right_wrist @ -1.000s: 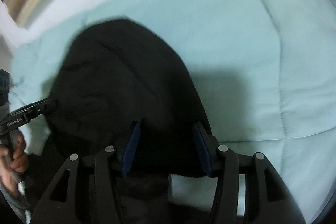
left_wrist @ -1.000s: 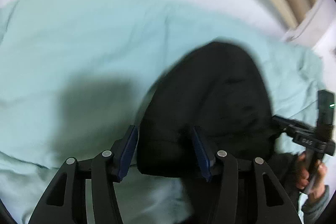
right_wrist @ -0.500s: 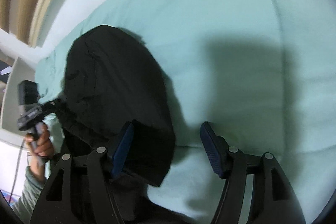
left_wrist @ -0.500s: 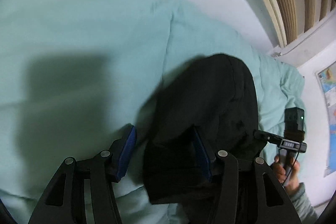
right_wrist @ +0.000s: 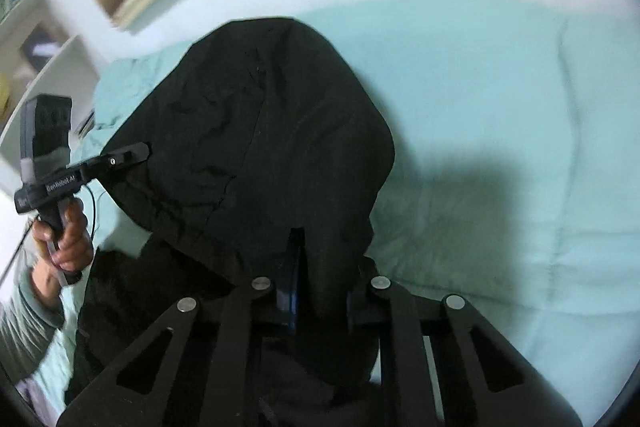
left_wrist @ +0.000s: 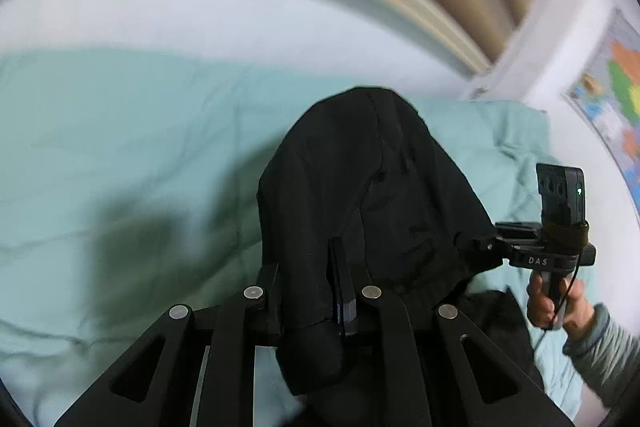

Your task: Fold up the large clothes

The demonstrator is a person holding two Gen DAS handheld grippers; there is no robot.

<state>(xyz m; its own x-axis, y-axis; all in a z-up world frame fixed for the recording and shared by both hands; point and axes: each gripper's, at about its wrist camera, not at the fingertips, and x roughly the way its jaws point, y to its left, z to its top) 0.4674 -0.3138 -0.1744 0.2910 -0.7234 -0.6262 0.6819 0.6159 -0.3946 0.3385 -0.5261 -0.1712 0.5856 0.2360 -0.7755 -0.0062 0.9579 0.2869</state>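
Two grips are on, so I should raise both evenly. My left gripper (left_wrist: 308, 291) has just closed its jaws onto the near left edge of the black, soft fabric garment (left_wrist: 360, 187), which lies on the pale green quilted bed cover (left_wrist: 120, 155). My right gripper (right_wrist: 318, 291) has likewise just pinched the right edge; lifting level keeps the hem taut.

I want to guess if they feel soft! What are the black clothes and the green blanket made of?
The black garment looks like thin woven cloth, matte, perhaps a jacket fabric: it crinkles in small sharp wrinkles and drapes limp. The green blanket looks like a padded quilt, soft and matte: stitched lines divide it into puffy panels. Exact fibres cannot be told.
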